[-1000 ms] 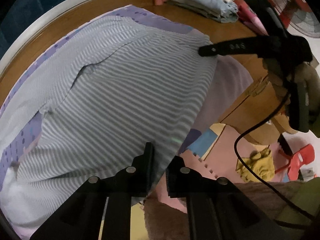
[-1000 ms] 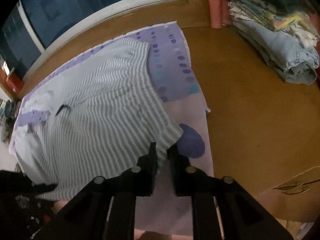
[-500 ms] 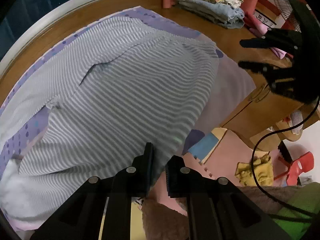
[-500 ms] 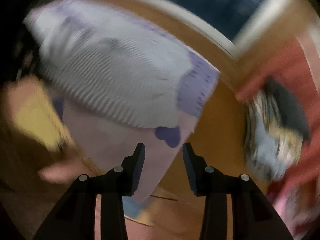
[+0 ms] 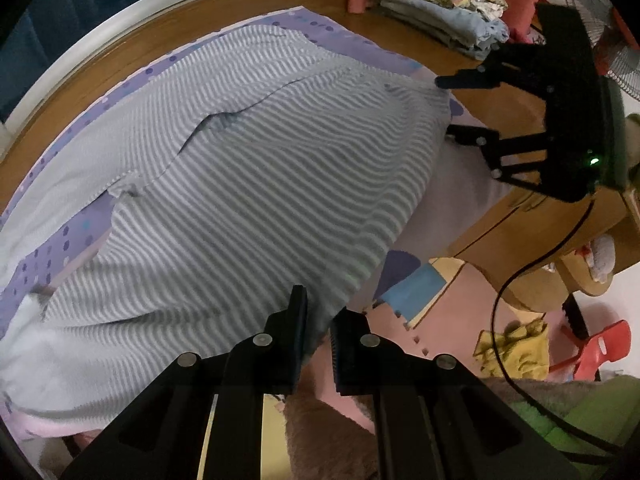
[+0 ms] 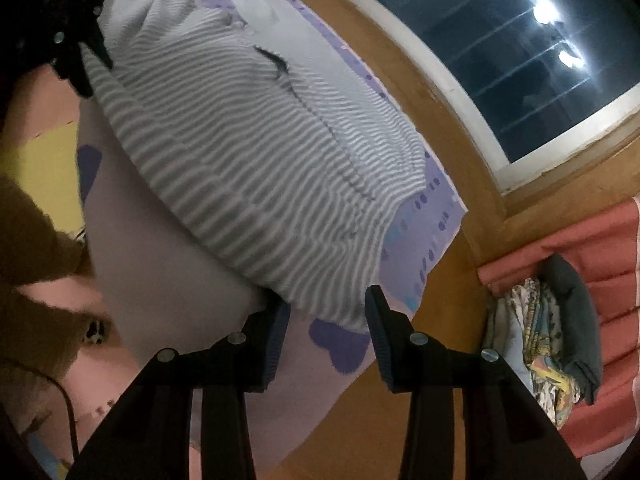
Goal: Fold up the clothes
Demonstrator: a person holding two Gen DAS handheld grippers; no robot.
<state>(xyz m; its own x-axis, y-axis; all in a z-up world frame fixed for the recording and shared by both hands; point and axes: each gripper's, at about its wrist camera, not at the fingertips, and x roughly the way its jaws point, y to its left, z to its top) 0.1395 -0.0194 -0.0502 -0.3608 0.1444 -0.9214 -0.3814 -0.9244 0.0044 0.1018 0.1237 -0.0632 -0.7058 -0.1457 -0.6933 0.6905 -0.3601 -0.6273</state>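
My left gripper point(image 5: 318, 316) pinches the hem of the ribbed striped garment point(image 5: 260, 184), its far sleeve cut off at frame left. My right gripper point(image 6: 326, 312) stands spread around the garment's corner, not pressing. The folded stack point(image 6: 552, 344) at lower right blurs.

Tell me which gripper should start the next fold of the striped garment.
Left, probably: the left gripper is already shut on the striped garment at its hem, while the right gripper is open around the other corner.
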